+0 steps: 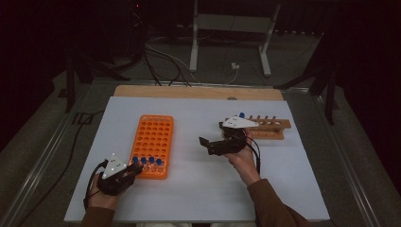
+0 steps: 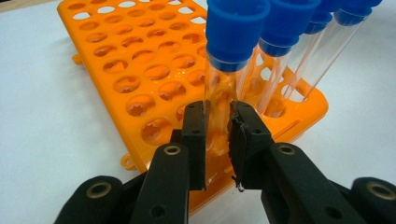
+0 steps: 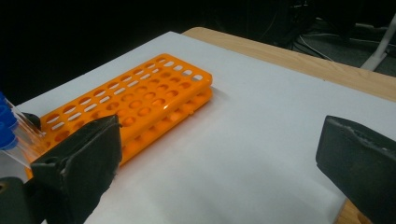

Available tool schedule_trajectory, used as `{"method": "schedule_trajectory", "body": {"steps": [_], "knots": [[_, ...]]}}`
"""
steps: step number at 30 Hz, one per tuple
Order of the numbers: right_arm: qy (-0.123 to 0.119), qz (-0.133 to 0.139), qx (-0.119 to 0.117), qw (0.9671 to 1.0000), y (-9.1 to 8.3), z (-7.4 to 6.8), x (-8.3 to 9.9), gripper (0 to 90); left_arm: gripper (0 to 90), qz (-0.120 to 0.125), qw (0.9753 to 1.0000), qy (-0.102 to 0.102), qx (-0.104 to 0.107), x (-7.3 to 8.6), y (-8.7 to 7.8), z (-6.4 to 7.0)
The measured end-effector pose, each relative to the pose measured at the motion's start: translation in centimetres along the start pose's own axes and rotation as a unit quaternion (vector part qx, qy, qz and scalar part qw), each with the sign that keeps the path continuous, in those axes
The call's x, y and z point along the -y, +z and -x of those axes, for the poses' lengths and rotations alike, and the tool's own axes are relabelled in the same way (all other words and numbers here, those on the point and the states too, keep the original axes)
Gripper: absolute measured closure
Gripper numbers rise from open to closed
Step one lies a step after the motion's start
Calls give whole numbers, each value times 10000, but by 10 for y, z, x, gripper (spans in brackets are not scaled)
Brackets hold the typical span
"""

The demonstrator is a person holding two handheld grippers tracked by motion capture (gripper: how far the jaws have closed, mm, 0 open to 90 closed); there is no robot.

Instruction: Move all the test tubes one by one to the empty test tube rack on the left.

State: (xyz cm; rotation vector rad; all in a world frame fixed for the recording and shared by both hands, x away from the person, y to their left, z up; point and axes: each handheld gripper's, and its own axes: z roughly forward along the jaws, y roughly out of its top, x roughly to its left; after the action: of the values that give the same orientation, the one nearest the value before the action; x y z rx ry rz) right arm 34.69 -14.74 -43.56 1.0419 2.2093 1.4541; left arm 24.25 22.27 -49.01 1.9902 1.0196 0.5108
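At the near left of the white table sheet (image 1: 198, 189), the left gripper (image 1: 134, 169) is held low in the person's left hand (image 1: 101, 195), against the near end of the orange rack (image 1: 153, 137). In the left gripper view, its jaws are seen clamped on the clear body of a blue-capped tube (image 2: 232, 46), which is seated upright in a near-edge hole of the rack. Three further blue-capped tubes (image 1: 152, 161) are stood in the same near row, just beside the gripped one. Right of the rack, well apart from it, the right gripper (image 1: 204, 143) is held above the sheet in the right hand (image 1: 243, 161), its jaws spread wide with nothing between them. Behind that hand, a wooden rack (image 1: 269, 127) is set, with one blue cap (image 1: 241, 115) visible at its left end.
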Motion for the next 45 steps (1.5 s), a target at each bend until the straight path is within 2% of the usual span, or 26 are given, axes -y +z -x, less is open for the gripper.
{"method": "schedule_trajectory", "body": {"steps": [7, 14, 18, 20, 26, 33, 38, 40, 45], "knots": [[42, -25, 98, 9999, -1, 6, 3, 4, 770, 17, 10000, -69, 43, 0, -1, -1], [71, -67, 223, 9997, -5, 15, 5, 4, 666, 119, 9997, -121, 150, 1, -6, -1], [13, -95, 326, 9994, -7, 19, 5, 4, 589, 301, 9991, -237, 201, 1, -13, -2], [13, -106, 382, 9992, -9, 23, 5, 3, 539, 379, 9983, -364, 255, 1, -15, -4], [29, -129, 547, 9984, -13, 33, 7, 4, 470, 521, 9961, -587, 392, 3, -18, -11], [82, -112, 762, 9970, -19, 48, 7, 4, 251, 601, 9961, -645, 56, 1, -21, -11], [152, -91, 889, 9959, -24, 56, 8, 4, 140, 695, 9950, -710, -74, 0, -23, -12], [187, -99, 924, 9955, -25, 60, 8, 3, 38, 683, 9950, -711, -152, 0, -23, -12], [276, -98, 1065, 9939, -26, 70, 9, 3, 6, 767, 9943, -720, -197, -1, -25, -13]]}}
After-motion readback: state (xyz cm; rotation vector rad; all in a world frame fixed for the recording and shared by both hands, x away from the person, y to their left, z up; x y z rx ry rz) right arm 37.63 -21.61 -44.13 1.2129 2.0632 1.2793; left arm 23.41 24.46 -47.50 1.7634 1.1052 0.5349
